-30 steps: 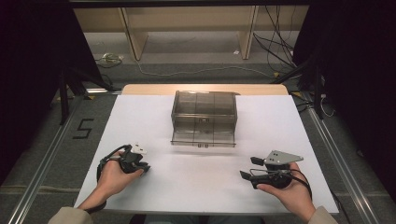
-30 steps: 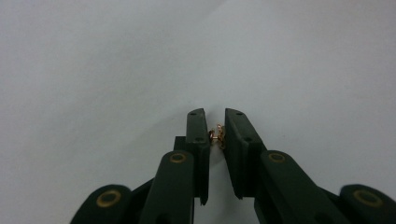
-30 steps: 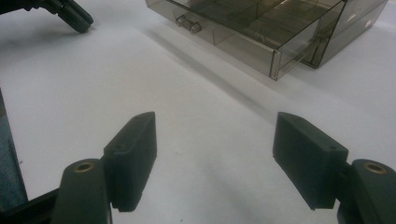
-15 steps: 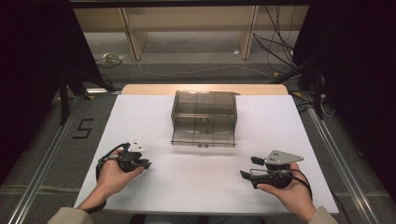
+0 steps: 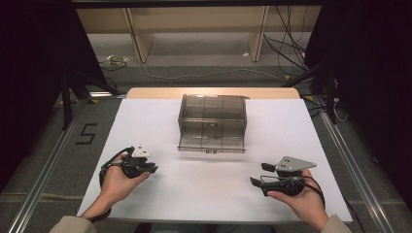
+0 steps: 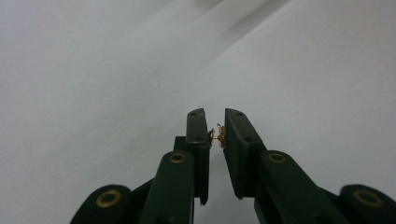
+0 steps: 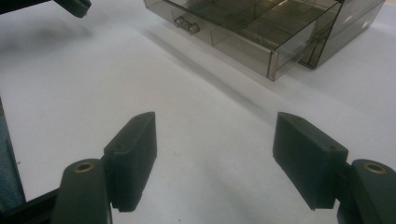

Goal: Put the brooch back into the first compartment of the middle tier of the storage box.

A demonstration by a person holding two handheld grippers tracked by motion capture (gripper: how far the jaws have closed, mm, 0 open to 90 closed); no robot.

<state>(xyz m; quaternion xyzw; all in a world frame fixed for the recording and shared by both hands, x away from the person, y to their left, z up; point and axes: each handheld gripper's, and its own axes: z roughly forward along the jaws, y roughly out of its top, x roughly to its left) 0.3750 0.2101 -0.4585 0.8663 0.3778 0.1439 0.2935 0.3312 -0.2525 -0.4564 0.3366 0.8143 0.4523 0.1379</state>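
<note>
I see my black left gripper (image 6: 215, 122) pinching a gold-coloured trinket (image 6: 217, 135) over white table (image 5: 160, 121); ahead of my black right gripper (image 7: 215, 140), a smoky-grey clear drawer box (image 5: 213, 121).

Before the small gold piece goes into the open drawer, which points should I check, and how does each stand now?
1. Small gold piece pinched between the jaws of the left gripper: ok.
2. Drawer of the smoky plastic box pulled out toward the person: ok.
3. Right gripper open and holding nothing: ok.
4. White table sheet between the grippers and the drawer free of obstacles: ok.
5. Which compartment of the drawer is free: cannot tell.
</note>
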